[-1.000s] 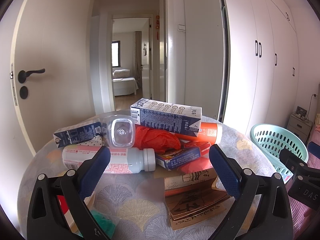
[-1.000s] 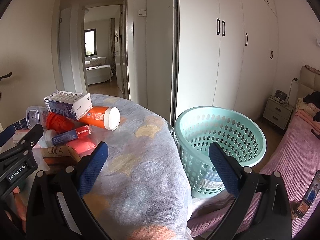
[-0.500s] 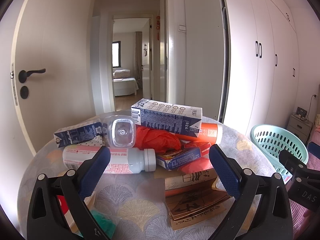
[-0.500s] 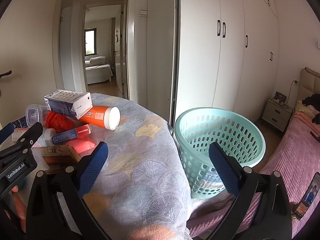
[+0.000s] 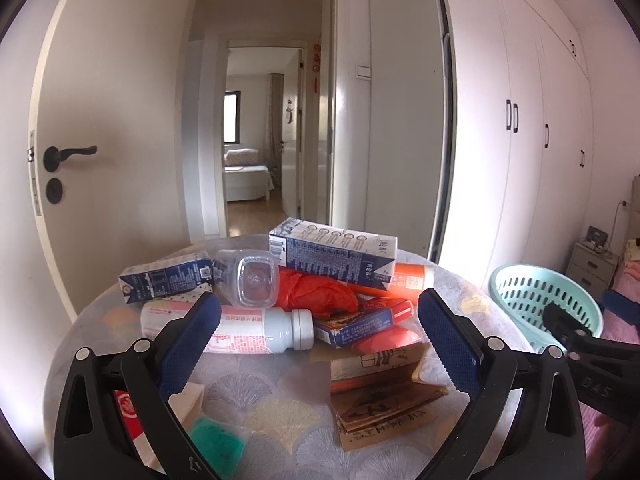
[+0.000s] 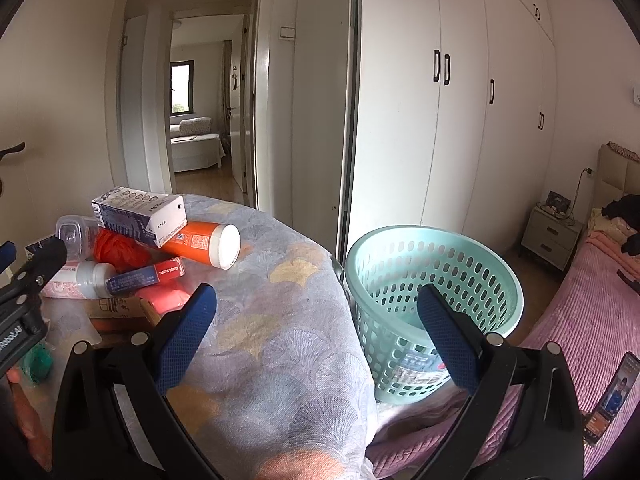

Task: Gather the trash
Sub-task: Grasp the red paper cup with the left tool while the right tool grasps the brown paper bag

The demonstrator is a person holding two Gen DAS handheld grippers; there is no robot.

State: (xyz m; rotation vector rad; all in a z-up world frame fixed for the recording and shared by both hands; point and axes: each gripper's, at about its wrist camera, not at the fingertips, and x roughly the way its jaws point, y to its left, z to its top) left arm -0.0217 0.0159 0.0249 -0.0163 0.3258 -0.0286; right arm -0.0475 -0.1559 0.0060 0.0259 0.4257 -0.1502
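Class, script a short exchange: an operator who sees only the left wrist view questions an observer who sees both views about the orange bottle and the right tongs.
Operator: The orange bottle lies mostly hidden under the blue carton. How does it end?
Observer: In a flat white cap, sticking out past the carton on the side of the green basket.
Operator: I see only the back of the right tongs. Are they holding anything?
Observer: No. They are open and empty, above the edge of the table.
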